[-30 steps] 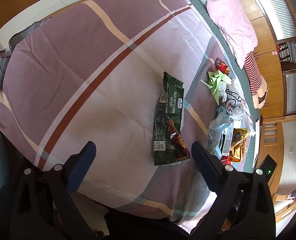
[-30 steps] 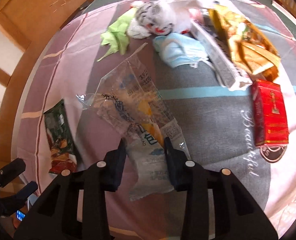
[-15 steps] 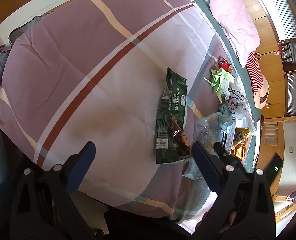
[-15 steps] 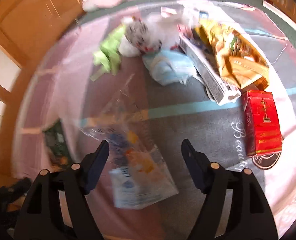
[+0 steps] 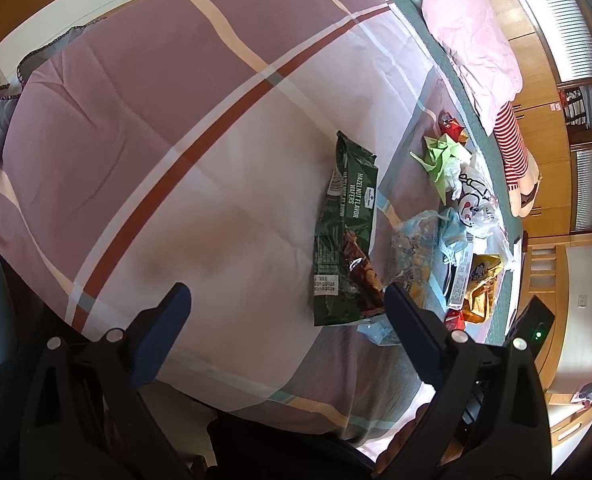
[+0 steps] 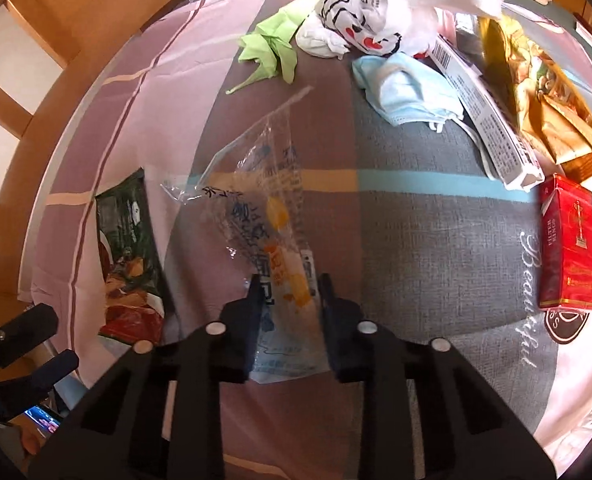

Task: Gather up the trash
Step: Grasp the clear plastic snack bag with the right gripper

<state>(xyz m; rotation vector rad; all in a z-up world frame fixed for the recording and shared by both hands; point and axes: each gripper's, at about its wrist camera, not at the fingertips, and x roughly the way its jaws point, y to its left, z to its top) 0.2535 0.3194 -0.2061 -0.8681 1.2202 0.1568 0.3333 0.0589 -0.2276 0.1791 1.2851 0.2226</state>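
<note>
Right gripper (image 6: 290,282): jaws are closing, narrow gap between them, with the near end of a clear plastic wrapper (image 6: 272,216) lying between the two black fingers (image 6: 252,304). Whether the pads are already pressing the film I cannot tell; the wrapper is lying flat on the bed cover (image 6: 416,248), its printed blue-and-orange part between the jaws and its clear end stretching away ahead of them.

Left of the right jaws: a green hazelnut wafer packet (image 6: 126,240) is lying on the cover, near the wrapper but apart from it. Right of the jaws, well apart: a red cigarette pack (image 6: 568,244). Farther ahead and right: a blue face mask (image 6: 406,94), touching a long white carton (image 6: 486,118), with a gold snack bag (image 6: 544,92) just beyond the carton. Farthest ahead: a crumpled green paper (image 6: 274,46) beside a white printed plastic bag (image 6: 372,14).

Left gripper (image 5: 286,298): jaws are standing spread wide, nothing between them, hanging over the striped bed cover (image 5: 176,120). Its blue-padded fingers (image 5: 168,320) are touching nothing. Just ahead of its right finger the wafer packet (image 5: 346,236) is lying lengthwise; the clear wrapper (image 5: 414,248) is beside it, farther right. Beyond these, the green paper (image 5: 440,156) and the white bag (image 5: 474,200). At the far edge of the bed a pink pillow (image 5: 472,44) is resting.
</note>
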